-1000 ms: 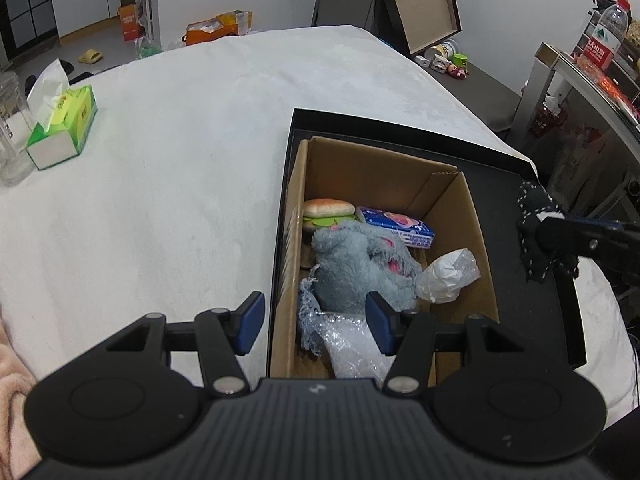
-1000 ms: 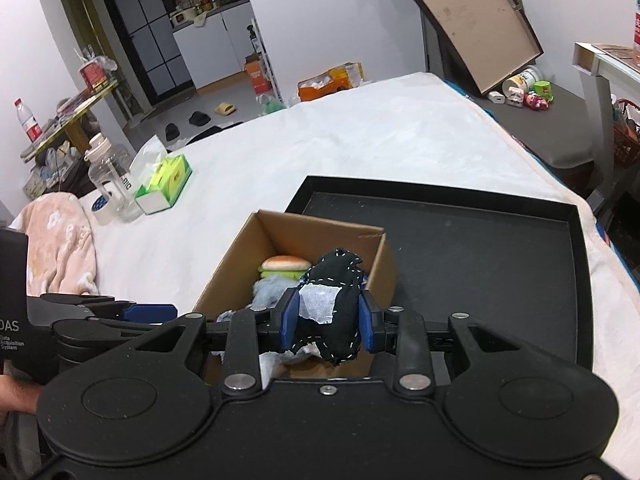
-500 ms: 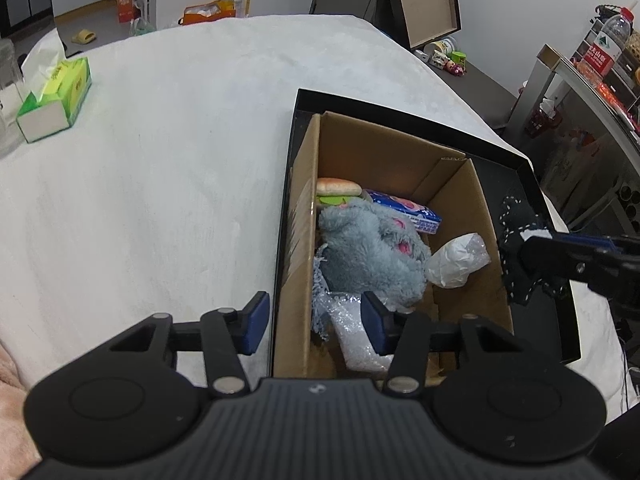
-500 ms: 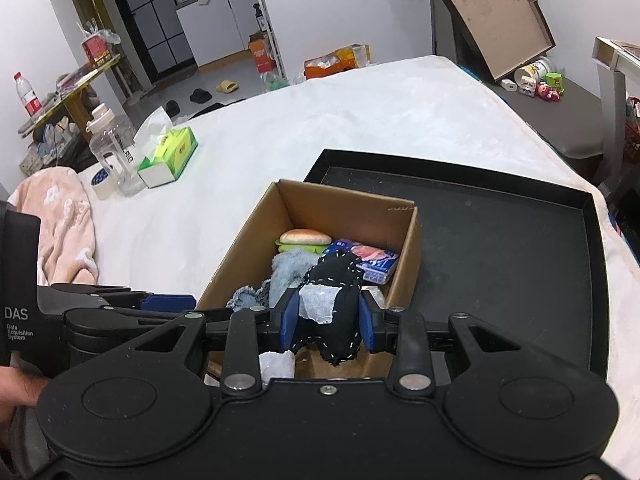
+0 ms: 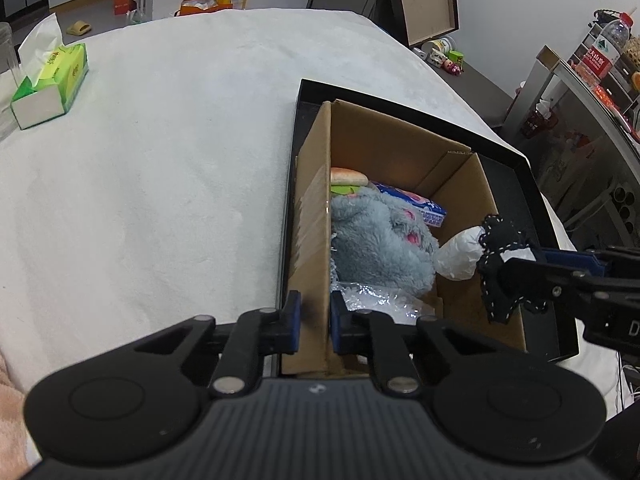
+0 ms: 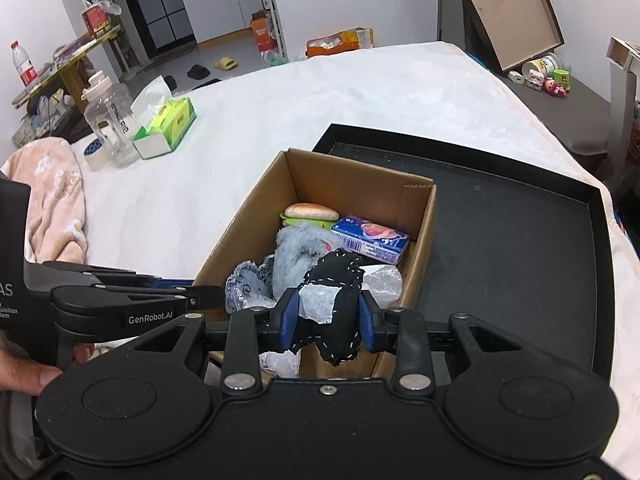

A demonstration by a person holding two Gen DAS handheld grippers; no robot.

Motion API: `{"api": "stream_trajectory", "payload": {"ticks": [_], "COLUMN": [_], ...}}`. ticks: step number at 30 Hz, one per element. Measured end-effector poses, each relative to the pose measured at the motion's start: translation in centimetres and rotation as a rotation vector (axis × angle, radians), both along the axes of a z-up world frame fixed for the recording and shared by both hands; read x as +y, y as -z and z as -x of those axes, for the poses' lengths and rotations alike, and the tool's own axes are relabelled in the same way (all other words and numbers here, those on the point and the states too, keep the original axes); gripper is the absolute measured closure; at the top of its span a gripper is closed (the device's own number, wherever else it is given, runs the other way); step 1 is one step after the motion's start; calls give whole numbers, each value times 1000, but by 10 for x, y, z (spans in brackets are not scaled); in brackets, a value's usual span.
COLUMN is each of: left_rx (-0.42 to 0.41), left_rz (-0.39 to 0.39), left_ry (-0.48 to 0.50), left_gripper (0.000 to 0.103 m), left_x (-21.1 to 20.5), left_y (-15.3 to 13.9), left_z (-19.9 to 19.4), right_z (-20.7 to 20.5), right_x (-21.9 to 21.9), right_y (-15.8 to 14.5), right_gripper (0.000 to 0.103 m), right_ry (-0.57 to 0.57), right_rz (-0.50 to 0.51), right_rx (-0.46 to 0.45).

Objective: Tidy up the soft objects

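Black felt toy with white stitching, long axis roughly upright, clamped mid-body between the blue pads of the right gripper; its lower end hangs below the fingers, over the near right part of the cardboard box. Left gripper: fingers have just been closing and now pinch the box's near left wall. Inside the box: grey plush, toy burger, blue packet, crumpled white bag, clear plastic wrap. Box sits at the left end of a black tray. Beyond, on the white surface: green tissue box, clear bottle, tape roll, pink towel.
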State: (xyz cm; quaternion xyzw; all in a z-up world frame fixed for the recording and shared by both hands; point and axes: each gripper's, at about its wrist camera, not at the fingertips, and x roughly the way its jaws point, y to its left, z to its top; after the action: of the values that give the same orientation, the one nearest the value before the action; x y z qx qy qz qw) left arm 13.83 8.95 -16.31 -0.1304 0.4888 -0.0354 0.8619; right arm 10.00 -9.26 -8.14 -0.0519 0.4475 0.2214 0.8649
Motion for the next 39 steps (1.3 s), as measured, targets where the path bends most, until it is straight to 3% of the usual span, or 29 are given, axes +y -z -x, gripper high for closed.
{"api": "stream_trajectory", "payload": {"ticks": [8, 11, 13, 39], "left_rx": [2, 1, 2, 5], "left_rz": [10, 13, 17, -20], "left_ry": [1, 3, 2, 1], "left_gripper": [90, 90, 90, 87], "left_x": [3, 3, 4, -1], "left_y": [2, 2, 2, -7], "left_z": [1, 1, 2, 1], "right_z": [0, -2, -4, -5], "right_x": [13, 18, 20, -31], "right_y": [12, 20, 25, 10], "right_gripper": [70, 66, 58, 55], "right_ry": [-3, -5, -1, 100], "right_rz": [72, 95, 118, -62], "right_rx": [-4, 2, 11, 51]}}
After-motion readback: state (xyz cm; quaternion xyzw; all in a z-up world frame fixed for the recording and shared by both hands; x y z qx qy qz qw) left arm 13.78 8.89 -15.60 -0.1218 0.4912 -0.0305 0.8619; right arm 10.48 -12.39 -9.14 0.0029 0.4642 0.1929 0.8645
